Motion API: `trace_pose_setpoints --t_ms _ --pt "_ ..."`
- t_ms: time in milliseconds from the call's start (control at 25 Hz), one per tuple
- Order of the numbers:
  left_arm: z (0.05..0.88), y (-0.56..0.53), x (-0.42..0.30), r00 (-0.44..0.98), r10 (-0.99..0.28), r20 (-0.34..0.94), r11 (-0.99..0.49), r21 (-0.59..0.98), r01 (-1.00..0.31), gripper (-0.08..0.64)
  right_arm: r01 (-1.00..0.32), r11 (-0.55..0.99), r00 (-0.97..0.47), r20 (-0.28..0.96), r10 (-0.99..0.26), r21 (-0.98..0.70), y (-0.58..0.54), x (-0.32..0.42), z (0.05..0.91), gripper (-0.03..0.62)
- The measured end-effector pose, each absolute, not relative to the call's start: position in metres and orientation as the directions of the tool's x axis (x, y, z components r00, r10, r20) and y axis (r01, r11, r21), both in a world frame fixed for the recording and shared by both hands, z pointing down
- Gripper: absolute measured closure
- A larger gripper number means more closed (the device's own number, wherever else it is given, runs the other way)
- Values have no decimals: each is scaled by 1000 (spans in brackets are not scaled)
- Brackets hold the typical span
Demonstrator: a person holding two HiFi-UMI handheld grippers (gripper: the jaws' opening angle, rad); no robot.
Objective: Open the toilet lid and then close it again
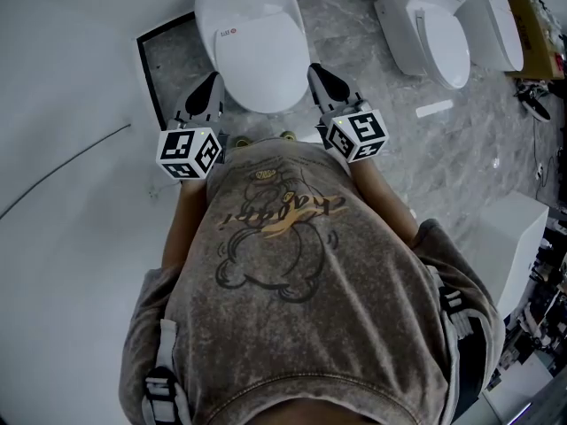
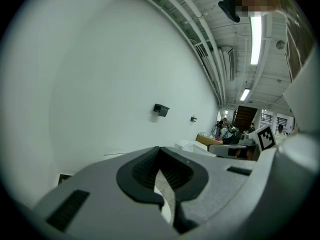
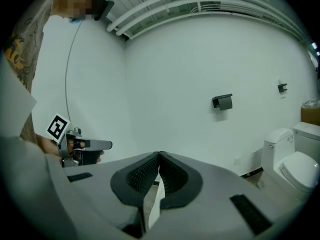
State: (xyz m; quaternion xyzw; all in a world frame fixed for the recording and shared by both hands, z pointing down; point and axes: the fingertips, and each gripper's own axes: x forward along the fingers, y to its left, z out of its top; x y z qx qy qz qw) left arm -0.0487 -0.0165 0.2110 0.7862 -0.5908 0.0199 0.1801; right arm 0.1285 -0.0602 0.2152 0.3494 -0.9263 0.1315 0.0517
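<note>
Both clamped empty, left gripper (image 1: 211,87) and right gripper (image 1: 321,76) flank the toilet lid (image 1: 252,38) at its front edge.

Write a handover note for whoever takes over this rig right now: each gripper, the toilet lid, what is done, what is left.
Left gripper: fingers shut, nothing between them.
Right gripper: fingers shut, empty.
In the head view both are held out in front of the person, one at each side of the lid's near end; no contact with it shows.
Lid: down, flat.
Done: cannot tell from this moment whether the lid has already been opened and closed.
Left: if not yet done, lift the lid, then lower it again.
</note>
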Motion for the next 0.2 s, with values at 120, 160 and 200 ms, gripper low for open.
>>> trace_pose_setpoints --t_ms 120,160,200 --pt "196 -16 -47 299 -921 249 -235 258 -937 551 -664 718 -748 188 -637 -209 -61 130 200 565" --pt "193 -16 -47 298 -921 251 -234 258 -938 551 -666 717 -746 188 -638 -208 -61 130 197 565" --pt "191 -15 -47 297 -921 252 -233 257 -938 551 -667 716 -745 188 -640 -207 -61 130 195 565"
